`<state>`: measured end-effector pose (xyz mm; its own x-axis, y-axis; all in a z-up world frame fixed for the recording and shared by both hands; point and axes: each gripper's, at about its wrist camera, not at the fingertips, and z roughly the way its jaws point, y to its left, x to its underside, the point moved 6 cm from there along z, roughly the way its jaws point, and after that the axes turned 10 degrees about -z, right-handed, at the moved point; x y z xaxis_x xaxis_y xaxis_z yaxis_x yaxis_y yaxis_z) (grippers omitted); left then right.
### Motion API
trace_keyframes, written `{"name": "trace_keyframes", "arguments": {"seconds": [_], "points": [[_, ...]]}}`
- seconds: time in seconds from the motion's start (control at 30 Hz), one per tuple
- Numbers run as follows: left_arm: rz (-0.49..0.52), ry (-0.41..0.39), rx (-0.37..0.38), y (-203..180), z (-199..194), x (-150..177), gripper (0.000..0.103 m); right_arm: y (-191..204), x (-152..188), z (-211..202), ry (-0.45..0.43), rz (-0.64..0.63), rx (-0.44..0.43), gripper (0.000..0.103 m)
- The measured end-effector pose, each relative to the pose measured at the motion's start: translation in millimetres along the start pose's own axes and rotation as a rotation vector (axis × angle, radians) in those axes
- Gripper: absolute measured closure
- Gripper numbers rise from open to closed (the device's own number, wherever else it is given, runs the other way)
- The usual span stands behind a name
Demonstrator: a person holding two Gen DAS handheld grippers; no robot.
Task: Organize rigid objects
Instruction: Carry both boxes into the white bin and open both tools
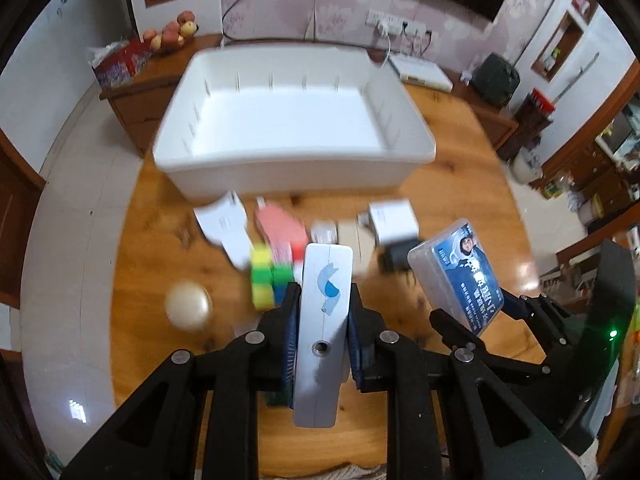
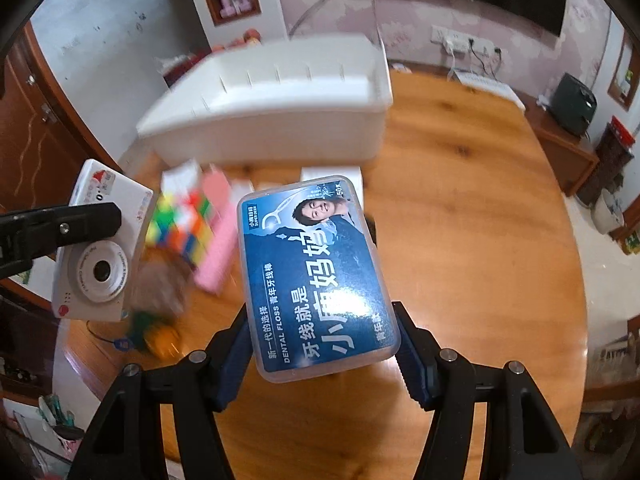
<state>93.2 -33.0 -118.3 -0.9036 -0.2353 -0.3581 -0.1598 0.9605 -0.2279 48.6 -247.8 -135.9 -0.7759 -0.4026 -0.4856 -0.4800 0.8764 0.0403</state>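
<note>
While both of my hands are full, the big white bin (image 1: 294, 120) sits straight ahead of me on the round wooden desk (image 1: 452, 168), and it looks empty inside.

My left hand-held gripper (image 1: 322, 332) is squeezed tight on a small white camera (image 1: 324, 320). From the right wrist view I can see the camera's round lens (image 2: 102, 270). The camera's long side runs away from me, pointing toward the bin.

My right hand-held gripper (image 2: 324, 344) is clamped on a clear floss box (image 2: 318, 276) with a blue label. Its long side also points up and away, toward the bin, a bit tilted.

Both things are up in the air, off the desk. The bin is beyond them, past a messy row of stuff: a color cube (image 1: 270, 276), a pink card (image 1: 280, 230), a white egg (image 1: 188, 306) and a small white box (image 1: 392, 220).

I think the next move is to carry both things forward over the near wall of the bin. The left one looks lined up with the middle of the bin. The right one hangs more toward the bin's right end.
</note>
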Motion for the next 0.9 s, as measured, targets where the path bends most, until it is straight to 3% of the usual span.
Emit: {"name": "trace_keyframes", "arguments": {"seconds": [0.1, 0.23, 0.4, 0.53, 0.67, 0.77, 0.9], "points": [[0.001, -0.025, 0.028, 0.5, -17.1, -35.7, 0.081, -1.0, -47.6, -19.2, -0.059, -0.029, 0.008, 0.038], [0.015, -0.106, 0.011, 2.0, -28.1, -85.9, 0.081, -6.4, -116.2, -31.6, -0.124, -0.054, 0.059, 0.038], [-0.045, -0.15, 0.031, 15.3, -2.8, -147.2, 0.081, -27.3, -179.8, 2.6, -0.107, 0.001, 0.063, 0.038], [-0.094, -0.169, 0.03, 25.2, 37.2, -182.5, 0.081, -39.1, -197.2, 52.7, -0.042, 0.039, 0.074, 0.038], [-0.112, -0.197, 0.005, 31.7, 79.6, -206.6, 0.081, -44.5, -190.6, 114.9, 0.081, 0.077, 0.058, 0.038], [-0.124, -0.136, -0.018, 36.6, 117.5, -210.6, 0.081, -48.9, -182.1, 148.0, 0.166, 0.121, 0.025, 0.038], [-0.125, -0.019, -0.037, 36.3, 164.9, -200.9, 0.081, -45.0, -182.1, 159.0, 0.186, 0.06, 0.103, 0.039]]}}
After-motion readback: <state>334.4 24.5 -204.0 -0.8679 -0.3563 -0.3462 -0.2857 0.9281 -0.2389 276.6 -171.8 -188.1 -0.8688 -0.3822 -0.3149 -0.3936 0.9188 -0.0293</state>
